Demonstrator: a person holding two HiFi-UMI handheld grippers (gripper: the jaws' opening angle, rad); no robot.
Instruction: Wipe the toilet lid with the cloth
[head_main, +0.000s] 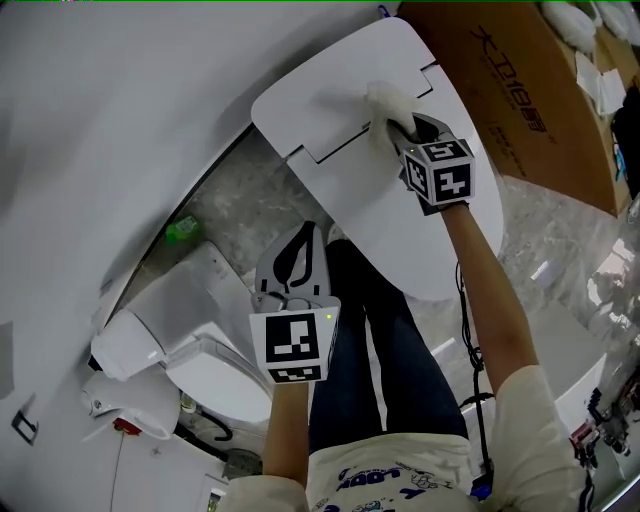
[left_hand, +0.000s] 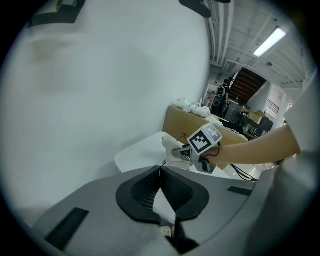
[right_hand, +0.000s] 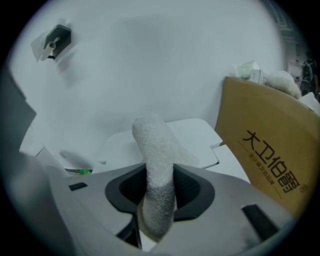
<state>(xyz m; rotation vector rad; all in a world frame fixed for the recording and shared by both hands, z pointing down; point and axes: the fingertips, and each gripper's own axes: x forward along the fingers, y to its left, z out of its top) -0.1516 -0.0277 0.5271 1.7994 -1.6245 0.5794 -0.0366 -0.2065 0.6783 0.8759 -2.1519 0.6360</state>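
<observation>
Right gripper: (head_main: 402, 130) its jaws are clamped on the cloth, reaching out over the far end of the toilet lid at the end of an outstretched arm.
Cloth: (right_hand: 156, 165) white, fluffy towelling, bunched into a thick roll that sticks out well past the jaw tips. The stretch between the jaws looks greyer, which may be shadow or damp.
Why held so: with the roll standing proud of the jaws, soft cloth meets the surface, not the hard tips. This looks like a grip suited to rubbing.
Contact: in the head view the cloth's free end lies on the lid, touching it by the stepped seam near the hinge end.
Toilet lid: (head_main: 340, 180) shut down flat, plain white and smooth with a soft sheen. It has a rounded outline and a raised panel with notched corners at its back. No stain or streak shows on it.
Progress: the broad front part of the lid lies nearer the person, apart from the cloth, so most of the wiping probably lies ahead.
Left gripper: (left_hand: 160, 171) jaws pressed together with nothing between them. It hangs above the person's legs, well apart from the cloth, likely parked clear of the wiping path.
Surroundings: a printed cardboard box (head_main: 520, 90) stands just beside the lid, and a second toilet (head_main: 200, 350) sits by the white wall (head_main: 120, 110).
</observation>
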